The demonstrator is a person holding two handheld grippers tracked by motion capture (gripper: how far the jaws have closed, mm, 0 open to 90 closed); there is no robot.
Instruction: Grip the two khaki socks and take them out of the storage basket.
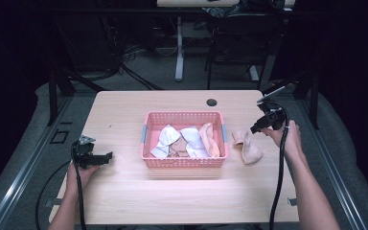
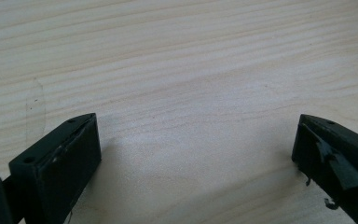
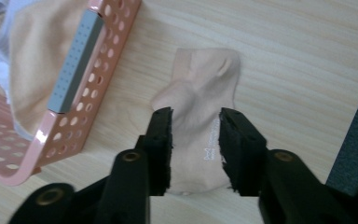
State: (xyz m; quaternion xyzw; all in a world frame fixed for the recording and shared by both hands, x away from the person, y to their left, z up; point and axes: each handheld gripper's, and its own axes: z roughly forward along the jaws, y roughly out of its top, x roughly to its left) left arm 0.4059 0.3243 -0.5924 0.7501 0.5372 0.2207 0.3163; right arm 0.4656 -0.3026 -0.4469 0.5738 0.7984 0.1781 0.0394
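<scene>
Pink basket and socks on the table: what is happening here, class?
A person holds a hand-held gripper in each hand. The right hand-held gripper hovers, jaws open, over a peach sock lying on the table beside the pink basket, which holds several socks. The left hand-held gripper is open over bare wood, away from the basket.

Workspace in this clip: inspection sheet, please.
Surface: wooden table, round port hole.
Job's things: pink basket with white and peach cloths; peach sock on the table right of it.
Clutter: nothing seen.
Grippers: left claw open over bare wood; right claw open, jaws either side of the sock.
Cables: one black cable trailing from each claw.
Surroundings: dark room, desk legs behind.
</scene>
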